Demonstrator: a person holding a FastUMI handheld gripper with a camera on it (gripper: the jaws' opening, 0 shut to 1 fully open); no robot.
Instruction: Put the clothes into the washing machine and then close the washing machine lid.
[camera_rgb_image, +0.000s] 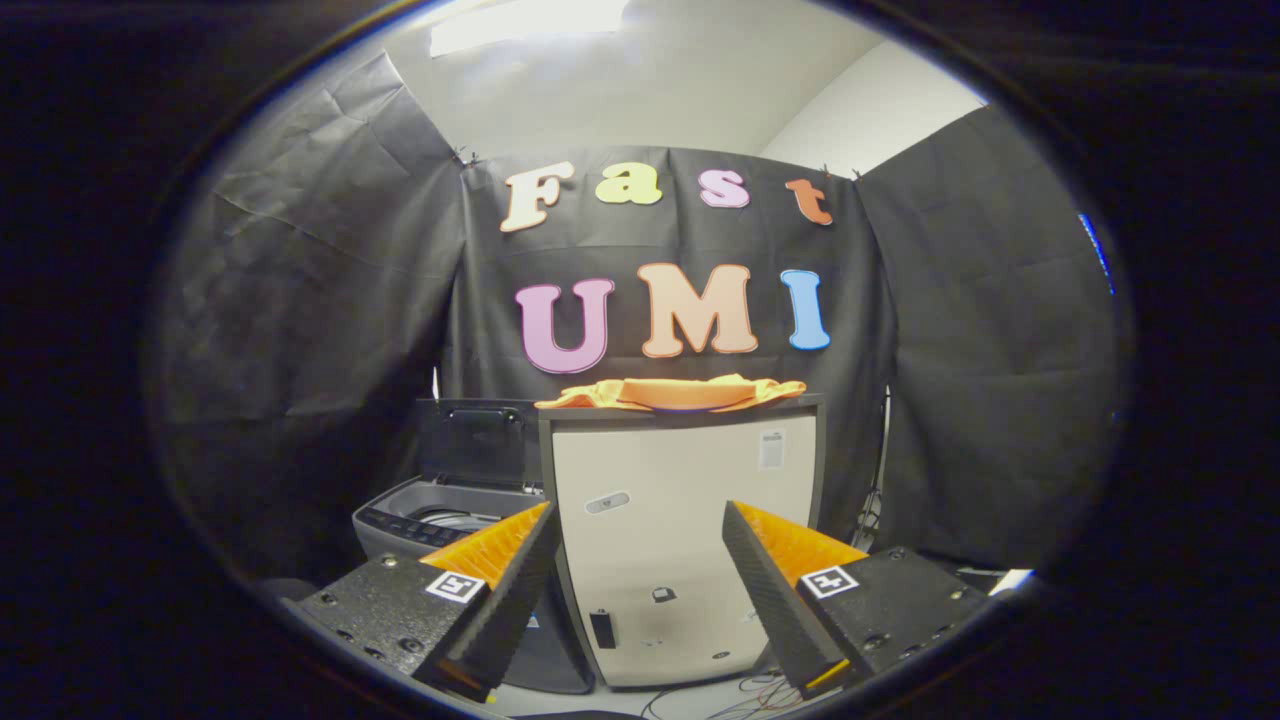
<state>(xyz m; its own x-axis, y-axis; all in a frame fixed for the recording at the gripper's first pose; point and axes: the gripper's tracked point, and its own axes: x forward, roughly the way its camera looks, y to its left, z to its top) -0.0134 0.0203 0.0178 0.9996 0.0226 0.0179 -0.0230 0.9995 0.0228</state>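
An orange garment (672, 393) lies folded on top of a tall beige cabinet (690, 540), well beyond my fingers. To the cabinet's left stands a grey top-loading washing machine (432, 520) with its dark lid (478, 440) raised upright at the back; a bit of the drum opening shows. My gripper (638, 515) is open, its two fingers spread wide with nothing between them, pointing at the cabinet's front from some distance.
Black cloth walls close in the booth on the left, back and right. Loose cables (745, 695) lie on the floor at the cabinet's foot. A white ceiling with a light panel (530, 25) is overhead.
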